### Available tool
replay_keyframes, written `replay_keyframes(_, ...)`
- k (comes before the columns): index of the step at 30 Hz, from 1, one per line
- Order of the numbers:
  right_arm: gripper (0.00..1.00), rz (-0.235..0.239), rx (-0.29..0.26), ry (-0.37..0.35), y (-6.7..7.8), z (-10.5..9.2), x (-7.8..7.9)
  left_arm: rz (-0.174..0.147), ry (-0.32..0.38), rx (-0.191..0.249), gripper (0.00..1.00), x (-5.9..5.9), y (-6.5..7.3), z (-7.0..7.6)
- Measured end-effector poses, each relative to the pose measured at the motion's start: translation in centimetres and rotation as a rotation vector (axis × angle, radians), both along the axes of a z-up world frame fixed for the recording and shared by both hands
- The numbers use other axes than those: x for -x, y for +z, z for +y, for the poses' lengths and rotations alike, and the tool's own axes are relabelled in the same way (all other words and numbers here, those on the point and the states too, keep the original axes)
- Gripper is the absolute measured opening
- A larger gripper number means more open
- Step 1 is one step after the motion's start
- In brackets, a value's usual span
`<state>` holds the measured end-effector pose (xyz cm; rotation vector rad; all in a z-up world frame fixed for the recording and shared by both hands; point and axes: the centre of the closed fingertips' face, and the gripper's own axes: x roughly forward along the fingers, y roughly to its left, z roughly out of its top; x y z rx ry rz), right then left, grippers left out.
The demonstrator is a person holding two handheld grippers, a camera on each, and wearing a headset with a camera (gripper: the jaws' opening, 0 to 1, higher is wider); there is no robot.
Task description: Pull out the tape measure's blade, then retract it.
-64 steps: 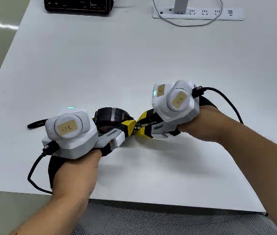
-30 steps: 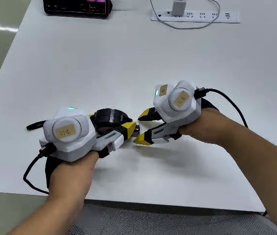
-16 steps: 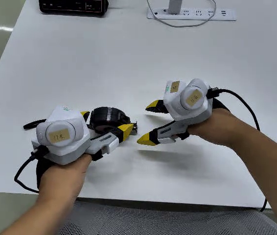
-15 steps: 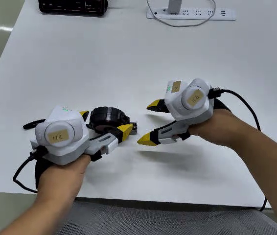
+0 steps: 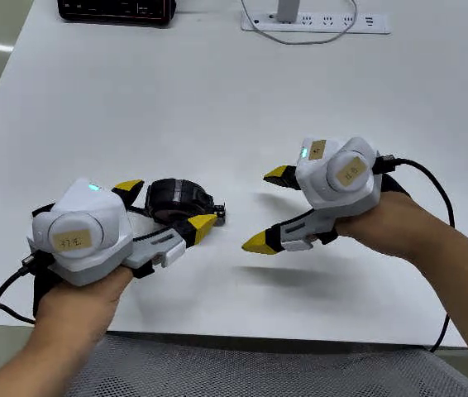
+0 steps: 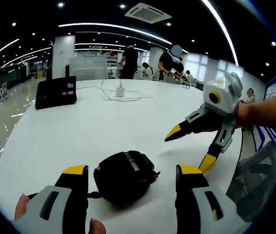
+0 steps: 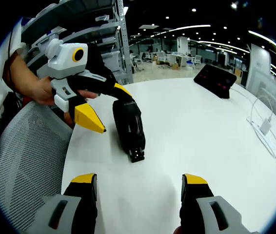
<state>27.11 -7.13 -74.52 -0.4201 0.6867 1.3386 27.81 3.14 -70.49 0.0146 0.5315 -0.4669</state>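
Head view: L gripper (image 5: 164, 203) jaws spread wide, one on each side of the black tape measure (image 5: 176, 198), which lies on the white bench (image 5: 217, 99) btwn the yellow tips. L gripper view: case (image 6: 126, 175) sits btwn the two jaws w/ a gap showing on each side, so L gripper (image 6: 132, 170) grips nothing; can't tell if the far jaw brushes the case. Blade is inside the case, only its end hook (image 5: 217, 211) showing at the mouth, pointing toward the R gripper (image 5: 265, 208). R gripper also wide open, empty, tips aimed at the tape measure but clear of it, bare bench btwn them. R gripper view: own jaws (image 7: 139, 178) well apart, hook (image 7: 137, 157) just ahead of them, case (image 7: 129, 124) beyond, L gripper (image 7: 109, 111) straddling the case's far end. L gripper view: R gripper (image 6: 187, 152) off to the right of the case, raised off the bench, jaws apart.
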Motion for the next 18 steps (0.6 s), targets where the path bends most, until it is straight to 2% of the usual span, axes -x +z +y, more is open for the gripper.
replay_keyframes(3, 0.71, -0.006, -0.003, -0.002, 0.3, -0.5, 0.1, 0.003, -0.019, 0.006, 0.73, 0.4, 0.2, 0.0)
replay_keyframes(6, 0.73, -0.014, -0.003, -0.015, 0.6, -1.2, 0.1, 0.000, -0.041, -0.016, 0.76, 0.7, 0.3, 0.2)
replay_keyframes(18, 0.80, -0.021, -0.030, -0.070, 1.7, -2.7, 0.2, 0.003, -0.082, -0.006, 0.87, 1.5, 0.7, 0.9)
